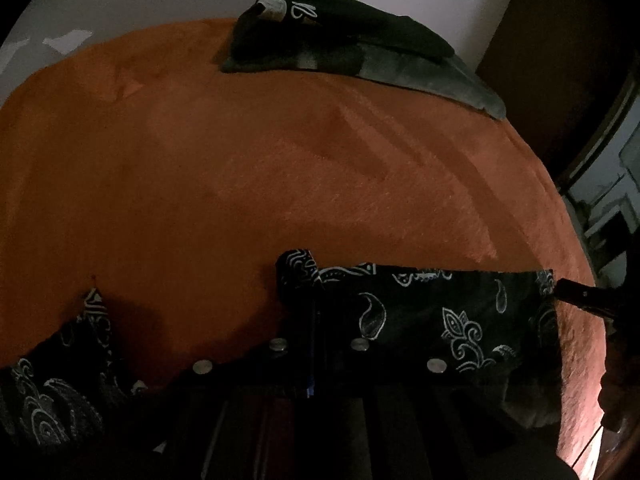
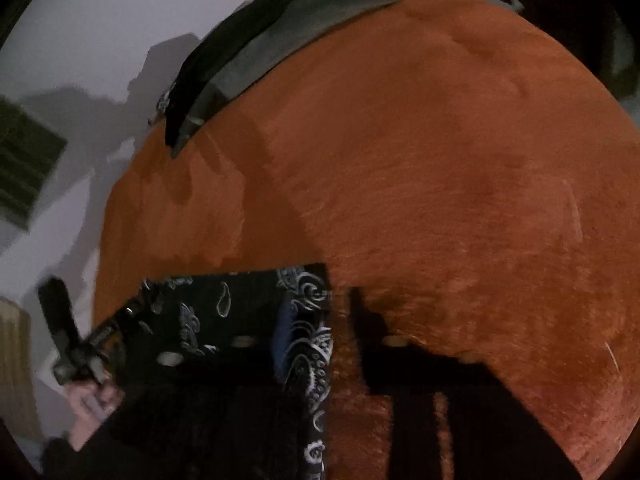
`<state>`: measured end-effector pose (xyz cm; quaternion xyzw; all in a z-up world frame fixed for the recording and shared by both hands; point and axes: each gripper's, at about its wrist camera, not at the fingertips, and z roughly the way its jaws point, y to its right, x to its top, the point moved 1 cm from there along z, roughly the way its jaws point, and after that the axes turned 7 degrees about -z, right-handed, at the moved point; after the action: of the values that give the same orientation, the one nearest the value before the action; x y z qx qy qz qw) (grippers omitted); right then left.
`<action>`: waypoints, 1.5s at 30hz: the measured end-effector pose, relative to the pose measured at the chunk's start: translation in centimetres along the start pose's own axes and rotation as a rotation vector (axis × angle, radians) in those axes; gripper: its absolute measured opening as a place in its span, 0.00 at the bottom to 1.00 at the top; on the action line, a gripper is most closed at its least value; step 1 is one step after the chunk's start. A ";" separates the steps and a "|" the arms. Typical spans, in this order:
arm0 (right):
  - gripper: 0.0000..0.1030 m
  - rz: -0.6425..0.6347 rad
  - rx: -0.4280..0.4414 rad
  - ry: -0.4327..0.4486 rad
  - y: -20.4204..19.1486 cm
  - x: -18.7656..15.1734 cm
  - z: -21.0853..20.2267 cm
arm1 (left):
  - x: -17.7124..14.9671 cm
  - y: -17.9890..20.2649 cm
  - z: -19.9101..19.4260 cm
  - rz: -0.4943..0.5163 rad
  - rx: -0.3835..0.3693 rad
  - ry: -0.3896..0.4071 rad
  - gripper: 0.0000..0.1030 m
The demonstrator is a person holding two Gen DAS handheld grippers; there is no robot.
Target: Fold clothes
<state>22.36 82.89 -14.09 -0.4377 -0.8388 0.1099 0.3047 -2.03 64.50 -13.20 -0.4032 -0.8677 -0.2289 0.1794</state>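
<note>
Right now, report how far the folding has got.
Done: two folded garments are stacked at the far edge of the orange blanket. In hand: the left gripper is shut on a bunched edge of the black paisley cloth; the right gripper is open at its corner. Left: that cloth is only partly folded.

My 2 handheld grippers, both black.
Left gripper (image 1: 308,280) shows 4 round silver screws; right gripper (image 2: 340,300) has blocky dark fingers.

Both wrist views close, angled down over orange blanket (image 1: 280,160); share paisley garment (image 1: 440,312), far folded pile (image 2: 280,32).
</note>
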 end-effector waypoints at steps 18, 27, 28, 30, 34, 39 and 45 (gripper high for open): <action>0.02 0.011 -0.174 0.173 -2.5 -2.3 -4.7 | -1.3 2.4 1.5 0.032 -0.016 0.008 0.15; 0.29 0.001 -0.078 -0.022 -1.9 -2.7 0.2 | -0.5 2.6 1.8 0.066 -0.016 0.037 0.02; 0.37 0.003 -0.056 -0.005 -2.1 -2.9 -0.1 | -0.4 2.4 1.8 0.055 -0.027 0.033 0.02; 0.42 0.010 -0.060 0.011 -2.2 -3.3 -0.2 | -0.1 2.1 1.9 0.032 -0.048 -0.002 0.04; 0.02 -0.052 -0.133 0.070 -3.8 -3.5 -0.9 | 0.9 0.2 -0.4 -0.045 -0.038 0.088 0.09; 0.03 -0.067 -0.182 0.068 -3.6 -3.4 -1.2 | 0.7 0.1 -0.2 -0.005 -0.041 0.061 0.19; 0.24 0.006 -0.124 0.037 -2.3 -3.4 -0.3 | -0.9 2.3 2.6 0.094 0.034 0.005 0.16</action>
<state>22.46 78.82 -14.24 -0.4600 -0.8370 0.0505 0.2921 -0.01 66.67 -15.18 -0.4398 -0.8511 -0.2065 0.1990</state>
